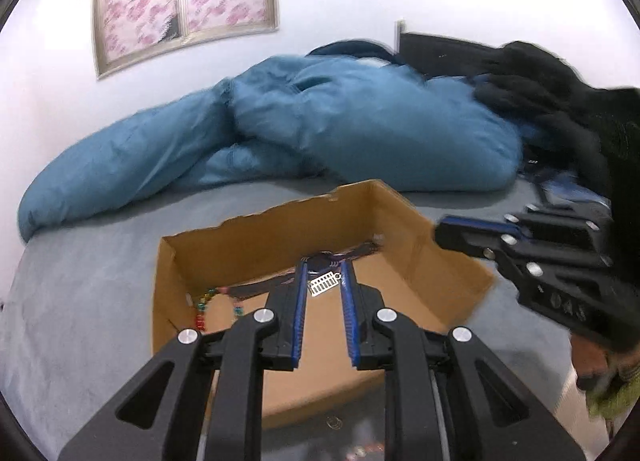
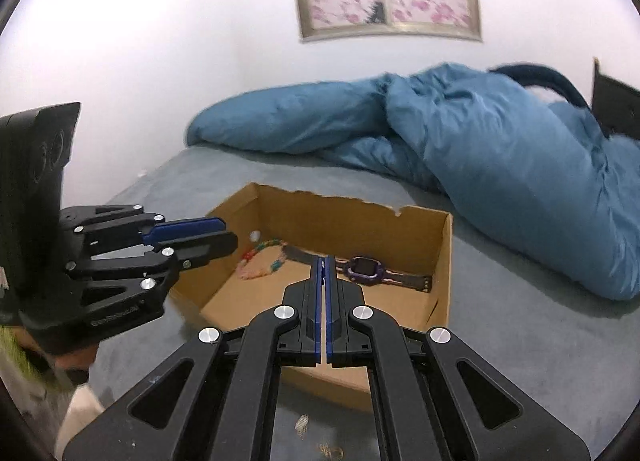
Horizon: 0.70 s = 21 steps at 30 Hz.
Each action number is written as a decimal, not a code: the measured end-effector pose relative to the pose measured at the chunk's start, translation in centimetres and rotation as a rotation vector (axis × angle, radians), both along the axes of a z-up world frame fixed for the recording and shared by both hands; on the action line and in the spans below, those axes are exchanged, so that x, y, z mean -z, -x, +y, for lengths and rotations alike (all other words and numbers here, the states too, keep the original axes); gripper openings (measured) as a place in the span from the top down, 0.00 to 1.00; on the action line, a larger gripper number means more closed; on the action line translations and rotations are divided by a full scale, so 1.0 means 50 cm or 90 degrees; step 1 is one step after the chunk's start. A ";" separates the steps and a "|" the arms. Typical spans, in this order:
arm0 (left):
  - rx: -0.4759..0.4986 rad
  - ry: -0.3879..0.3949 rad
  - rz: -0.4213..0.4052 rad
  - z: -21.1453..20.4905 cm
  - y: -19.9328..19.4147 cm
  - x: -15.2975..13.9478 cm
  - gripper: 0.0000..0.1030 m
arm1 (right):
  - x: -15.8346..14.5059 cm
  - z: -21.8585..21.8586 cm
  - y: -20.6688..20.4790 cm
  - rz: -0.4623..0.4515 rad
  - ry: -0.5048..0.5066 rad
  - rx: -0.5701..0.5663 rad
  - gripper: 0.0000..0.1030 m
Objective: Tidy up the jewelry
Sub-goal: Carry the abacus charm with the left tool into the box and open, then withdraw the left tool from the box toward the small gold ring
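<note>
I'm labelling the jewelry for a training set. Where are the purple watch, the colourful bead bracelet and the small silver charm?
purple watch (image 2: 363,265): right wrist view, on its face.
colourful bead bracelet (image 2: 262,259): right wrist view, on the beads.
small silver charm (image 1: 324,283): left wrist view, on its ribbed plate.

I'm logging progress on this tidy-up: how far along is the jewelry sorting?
Partly done. Already in the cardboard box: a purple watch and a colorful bead bracelet. In hand: the left tool is open over the box, a small silver comb-shaped charm between its fingers, seemingly being dropped. The right tool is shut and looks empty. Left: small gold pieces on the bed before the box.
</note>
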State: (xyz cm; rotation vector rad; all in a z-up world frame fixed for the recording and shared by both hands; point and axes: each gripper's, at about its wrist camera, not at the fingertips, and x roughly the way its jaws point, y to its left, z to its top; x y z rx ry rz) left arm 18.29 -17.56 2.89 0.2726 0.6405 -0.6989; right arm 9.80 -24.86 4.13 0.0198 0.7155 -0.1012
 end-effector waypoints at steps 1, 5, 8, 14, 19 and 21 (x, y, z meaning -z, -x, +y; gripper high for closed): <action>-0.007 -0.004 0.005 -0.004 -0.011 0.004 0.85 | 0.008 -0.003 -0.008 0.009 -0.002 0.010 1.00; -0.036 -0.029 0.016 -0.030 -0.060 0.025 0.84 | 0.047 -0.015 -0.061 0.058 -0.005 0.048 1.00; -0.050 -0.045 0.025 -0.043 -0.081 0.038 0.84 | 0.069 -0.023 -0.079 0.076 -0.001 0.068 0.96; -0.063 -0.060 0.021 -0.052 -0.093 0.049 0.70 | 0.080 -0.036 -0.075 0.070 0.009 0.090 0.76; -0.073 -0.052 0.016 -0.041 -0.087 0.044 0.59 | 0.069 -0.043 -0.058 0.052 0.009 0.101 0.66; -0.075 -0.049 0.010 -0.036 -0.081 0.039 0.57 | 0.062 -0.041 -0.051 0.043 0.007 0.098 0.60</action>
